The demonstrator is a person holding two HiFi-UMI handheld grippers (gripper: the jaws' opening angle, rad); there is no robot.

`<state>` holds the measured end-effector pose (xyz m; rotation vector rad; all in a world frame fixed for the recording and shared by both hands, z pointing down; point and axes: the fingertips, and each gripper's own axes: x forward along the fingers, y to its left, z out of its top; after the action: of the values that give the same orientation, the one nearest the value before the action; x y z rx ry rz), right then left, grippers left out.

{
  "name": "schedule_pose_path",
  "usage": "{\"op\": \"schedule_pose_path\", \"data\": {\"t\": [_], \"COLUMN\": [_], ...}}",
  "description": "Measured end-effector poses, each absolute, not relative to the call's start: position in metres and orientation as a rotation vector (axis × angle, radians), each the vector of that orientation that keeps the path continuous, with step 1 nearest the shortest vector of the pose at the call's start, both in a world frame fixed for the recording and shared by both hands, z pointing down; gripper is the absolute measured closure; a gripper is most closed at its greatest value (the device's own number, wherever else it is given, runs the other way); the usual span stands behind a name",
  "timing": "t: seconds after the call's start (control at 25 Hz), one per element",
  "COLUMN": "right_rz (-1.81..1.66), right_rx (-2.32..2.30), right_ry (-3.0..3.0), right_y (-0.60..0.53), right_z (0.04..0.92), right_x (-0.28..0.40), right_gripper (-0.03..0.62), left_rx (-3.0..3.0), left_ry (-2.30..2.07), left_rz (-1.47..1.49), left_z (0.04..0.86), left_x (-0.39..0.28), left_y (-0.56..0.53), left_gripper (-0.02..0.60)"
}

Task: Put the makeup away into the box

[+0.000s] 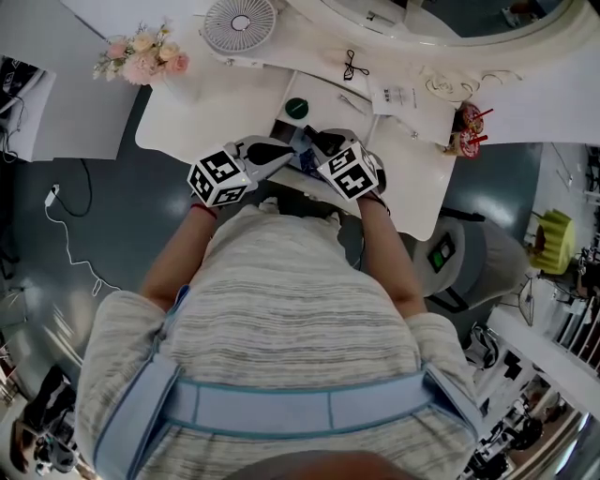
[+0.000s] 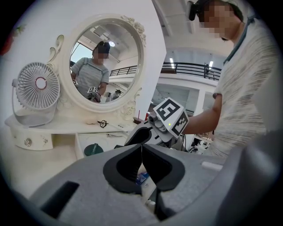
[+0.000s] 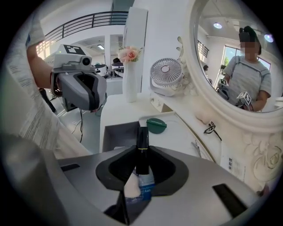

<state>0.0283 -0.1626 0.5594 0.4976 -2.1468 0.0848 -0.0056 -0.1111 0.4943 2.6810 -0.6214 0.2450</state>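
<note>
- The white counter carries everything, and both of your grippers are over its near edge.
- The oval mirror rises at the back, with a white fan and a vase of pink flowers off to the side, well apart from your work.
- The grey box sits open-topped straight ahead of your right gripper.
- Your left gripper hangs just beside the right one. Its fingers are pressed together with nothing between them.
- A green round disc lies on the counter just beside the box's far corner.
- The makeup is a slim black tube with a thin light ring near its middle. Your right fingers are clamped on it. Its long axis runs along the fingers, and its free end points out toward the box.
</note>
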Motion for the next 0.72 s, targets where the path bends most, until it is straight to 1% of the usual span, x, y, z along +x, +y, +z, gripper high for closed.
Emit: {"op": "schedule_pose_path", "data": {"t": [0.36, 0.72], "right_rz": [0.105, 0.123], "right_rx": [0.423, 0.427], "right_ry": [-2.113, -2.135], "right_y": [-0.143, -0.142], "right_z": [0.579, 0.579], "right_x": [0.021, 0.017], "right_gripper": [0.505, 0.503], "left_rx": [2.686, 2.682], "left_ry": [-0.612, -0.619], "left_rz": [0.256, 0.249], "left_z": [0.494, 0.495], "left_x": [-0.005, -0.007], "left_y": [-0.111, -0.11], "left_gripper": [0.566, 0.566]}}
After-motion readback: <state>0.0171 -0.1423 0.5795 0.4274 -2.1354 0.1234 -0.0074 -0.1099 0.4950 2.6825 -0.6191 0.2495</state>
